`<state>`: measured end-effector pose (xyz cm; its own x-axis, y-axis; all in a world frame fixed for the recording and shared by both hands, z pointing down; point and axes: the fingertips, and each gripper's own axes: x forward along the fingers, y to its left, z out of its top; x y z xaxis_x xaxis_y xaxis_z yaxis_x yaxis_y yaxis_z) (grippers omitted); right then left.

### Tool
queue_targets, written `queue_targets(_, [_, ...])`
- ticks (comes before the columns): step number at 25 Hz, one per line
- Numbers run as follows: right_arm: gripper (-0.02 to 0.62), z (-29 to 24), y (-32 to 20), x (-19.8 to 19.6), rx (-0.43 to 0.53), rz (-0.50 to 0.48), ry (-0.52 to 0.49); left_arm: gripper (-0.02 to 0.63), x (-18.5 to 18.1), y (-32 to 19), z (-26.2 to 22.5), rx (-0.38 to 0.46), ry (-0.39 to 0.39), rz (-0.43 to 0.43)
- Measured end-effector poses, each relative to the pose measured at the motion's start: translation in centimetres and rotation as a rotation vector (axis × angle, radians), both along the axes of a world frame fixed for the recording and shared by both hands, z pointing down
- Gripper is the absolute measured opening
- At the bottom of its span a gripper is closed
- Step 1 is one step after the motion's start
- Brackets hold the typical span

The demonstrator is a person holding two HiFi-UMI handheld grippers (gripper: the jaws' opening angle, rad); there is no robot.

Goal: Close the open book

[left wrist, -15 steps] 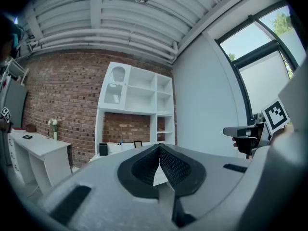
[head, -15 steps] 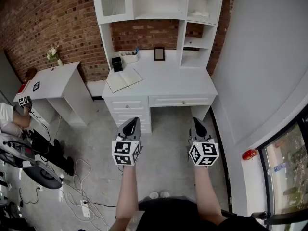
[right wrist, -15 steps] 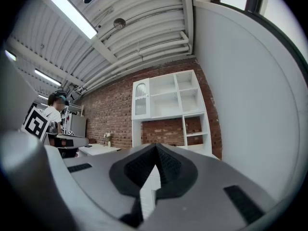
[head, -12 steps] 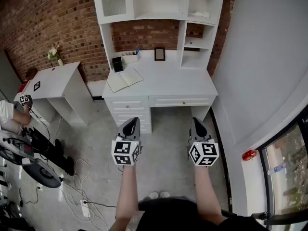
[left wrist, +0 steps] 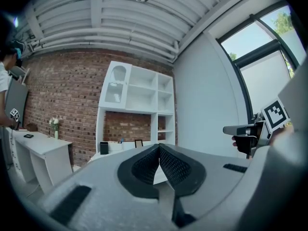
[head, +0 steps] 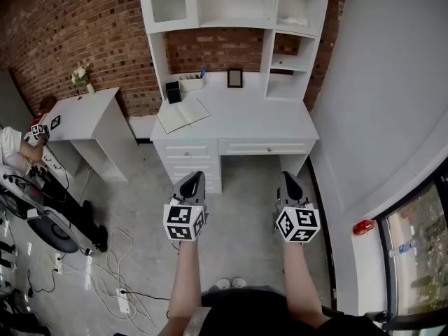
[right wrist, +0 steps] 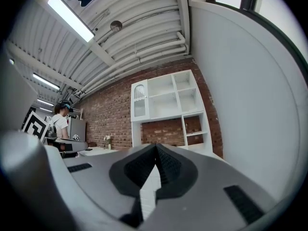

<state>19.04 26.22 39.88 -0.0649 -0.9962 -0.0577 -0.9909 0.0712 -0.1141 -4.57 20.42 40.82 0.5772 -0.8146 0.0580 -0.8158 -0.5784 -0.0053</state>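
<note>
Jaws pressed together and empty on left tool [head: 192, 182] and right tool [head: 288, 182], both held level above the floor. Well apart from them, the open white-paged book [head: 182, 115] lies on the left part of the white wooden surface [head: 259, 121].

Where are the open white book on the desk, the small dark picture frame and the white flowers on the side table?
Open white book [head: 182, 115]: head view, on its open pages.
Small dark picture frame [head: 235, 78]: head view, centre of the frame.
White flowers [head: 81, 73]: head view, on the blooms.
</note>
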Motion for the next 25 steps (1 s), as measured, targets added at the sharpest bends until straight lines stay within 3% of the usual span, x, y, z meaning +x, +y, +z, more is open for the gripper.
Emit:
queue_targets(13, [-0.002,1.2,0.0,-0.3,-0.013,-0.024,-0.025,0.012,-0.3,1.2,0.7,-0.004,0.059,0.024])
queue_targets(20, [-0.002,1.9,-0.3,-1.1,-0.031,-0.048,-0.027,0.175,-1.9,1.5,1.2,-0.015,0.074,-0.007])
queue_targets(25, [-0.002,2.4,-0.9,-1.0,-0.042,-0.058,-0.034,0.221,-2.7,1.4,2.0,-0.026,0.065,-0.042])
